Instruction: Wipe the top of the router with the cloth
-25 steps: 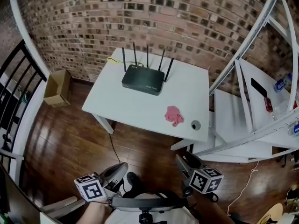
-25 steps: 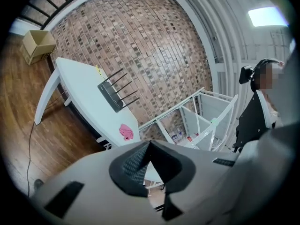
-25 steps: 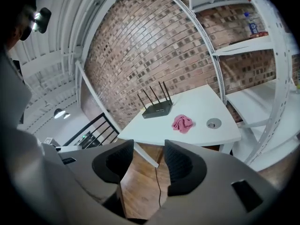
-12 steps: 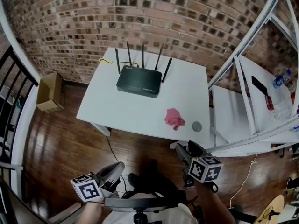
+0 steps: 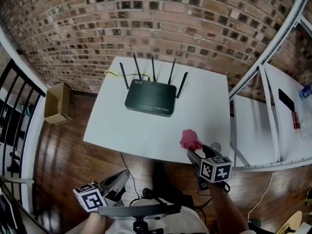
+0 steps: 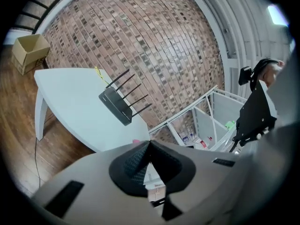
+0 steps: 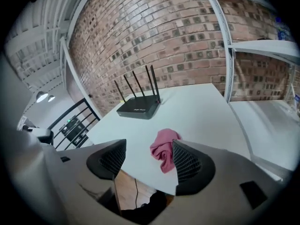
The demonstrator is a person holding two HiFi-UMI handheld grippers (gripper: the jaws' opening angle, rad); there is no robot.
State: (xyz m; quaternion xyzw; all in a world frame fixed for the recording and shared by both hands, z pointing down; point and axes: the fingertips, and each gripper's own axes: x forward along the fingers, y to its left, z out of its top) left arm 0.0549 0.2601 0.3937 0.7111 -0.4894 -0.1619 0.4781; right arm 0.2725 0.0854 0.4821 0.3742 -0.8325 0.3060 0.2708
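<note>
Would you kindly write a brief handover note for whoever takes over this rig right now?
Left hand-held gripper: jaws together, empty, held low, short of the table.
Right hand-held gripper: jaws wide apart, have just been opening; the pink cloth lies just ahead of them, not gripped.
Router: toward the table's back, antennas up, apart from the cloth, which lies near the front right edge.
Done: nothing wiped yet.
Left: grip the cloth, carry it over, wipe the router's top.
</note>
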